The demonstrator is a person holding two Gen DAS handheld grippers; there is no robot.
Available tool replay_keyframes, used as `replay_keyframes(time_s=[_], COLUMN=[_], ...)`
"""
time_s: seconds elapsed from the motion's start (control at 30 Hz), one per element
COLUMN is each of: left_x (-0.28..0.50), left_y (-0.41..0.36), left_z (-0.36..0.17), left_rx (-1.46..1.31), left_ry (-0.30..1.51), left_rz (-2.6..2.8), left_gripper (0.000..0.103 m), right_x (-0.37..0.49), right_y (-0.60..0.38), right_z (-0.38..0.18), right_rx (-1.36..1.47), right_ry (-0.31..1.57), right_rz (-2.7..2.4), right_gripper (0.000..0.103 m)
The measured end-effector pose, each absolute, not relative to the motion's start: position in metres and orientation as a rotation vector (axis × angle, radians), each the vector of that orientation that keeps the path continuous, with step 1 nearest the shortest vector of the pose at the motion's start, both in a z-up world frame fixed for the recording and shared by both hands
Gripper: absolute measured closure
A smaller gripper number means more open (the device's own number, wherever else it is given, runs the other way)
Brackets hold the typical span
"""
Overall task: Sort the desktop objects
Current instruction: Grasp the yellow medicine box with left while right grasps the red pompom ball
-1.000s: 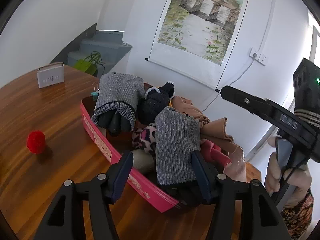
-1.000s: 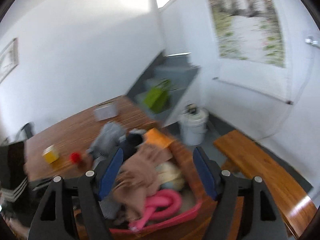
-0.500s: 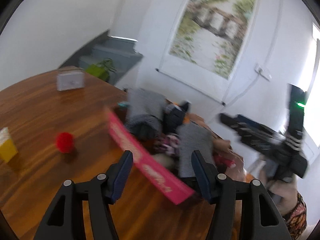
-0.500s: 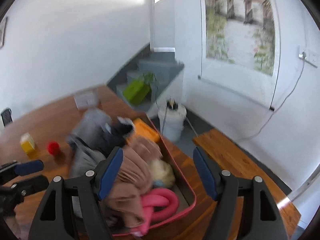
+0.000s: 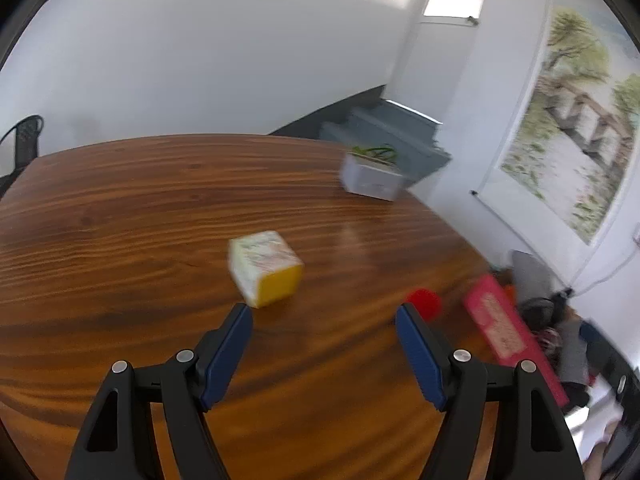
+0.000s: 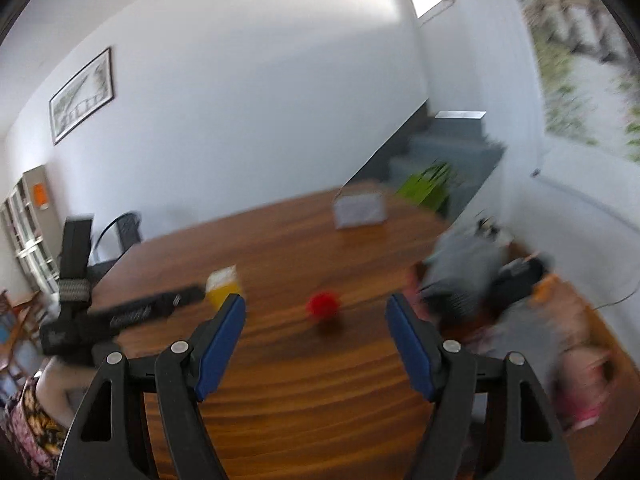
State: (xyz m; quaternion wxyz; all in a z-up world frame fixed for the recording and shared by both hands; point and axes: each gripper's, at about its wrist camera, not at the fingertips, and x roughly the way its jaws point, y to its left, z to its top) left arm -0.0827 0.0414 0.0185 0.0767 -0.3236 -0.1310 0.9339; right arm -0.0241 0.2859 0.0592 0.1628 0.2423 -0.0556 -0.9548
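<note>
A yellow and white cube (image 5: 266,267) lies on the wooden table (image 5: 120,216), just beyond my open left gripper (image 5: 324,312). A red pompom (image 5: 424,302) lies by that gripper's right fingertip. The pink box (image 5: 508,332) with clothes stands at the right. In the right wrist view, my open, empty right gripper (image 6: 316,304) hovers with the red pompom (image 6: 323,305) just beyond it. The cube (image 6: 223,285) is to its left, next to the left gripper (image 6: 132,312). The clothes box (image 6: 520,300) is blurred at the right.
A small white box (image 5: 372,178) stands at the table's far edge, also in the right wrist view (image 6: 360,209). A green bag (image 6: 428,186) sits on the grey stairs behind. A black chair (image 6: 120,232) stands at the far left.
Both grippers have swung left, away from the clothes box and toward the cube and the red pompom. Both stay open and empty.
</note>
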Motion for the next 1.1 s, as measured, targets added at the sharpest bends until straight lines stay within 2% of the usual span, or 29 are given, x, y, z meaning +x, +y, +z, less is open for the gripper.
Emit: replay_keyframes(time_s=[0.27,0.5,0.73,0.77,0.8,0.93,1.03,1.1], left_x=[-0.127,-0.166,-0.178,-0.180,-0.181,-0.176,-0.170,-0.166], left_y=[0.035,0.041,0.028,0.026,0.022,0.013,0.003,-0.002], left_z=[0.000,-0.021,-0.032,-0.034,-0.037,-0.034,-0.024,-0.018], left_rx=[-1.029,-1.182,-1.195,-1.203,-1.214,-1.191,-1.144,-1.111], left_ry=[-0.418,-0.422,-0.424,-0.427,-0.434,-0.459,-0.510,-0.532], left_rz=[2.801,2.900,2.921,2.911,2.892,2.848,2.835,2.834], left_gripper=[0.027,0.027,0.028,0.033,0.045,0.051,0.051,0.051], right_x=[-0.055,-0.057,-0.058,-0.058,-0.059,-0.075,-0.095,-0.110], right_y=[0.247,0.242,0.244,0.243,0.243,0.239,0.235,0.233], right_z=[0.026,0.014,0.011,0.011,0.010,0.003,0.003,0.002], right_rx=[0.829,0.807,0.830,0.831,0.842,0.935,0.979,1.007], right_ry=[-0.100,-0.069,-0.078,-0.074,-0.080,-0.123,-0.116,-0.106], right_rz=[-2.702,-2.790,-2.781,-2.779,-2.766,-2.672,-2.660,-2.675], right_gripper=[0.027,0.027,0.027,0.027,0.027,0.027,0.033,0.033])
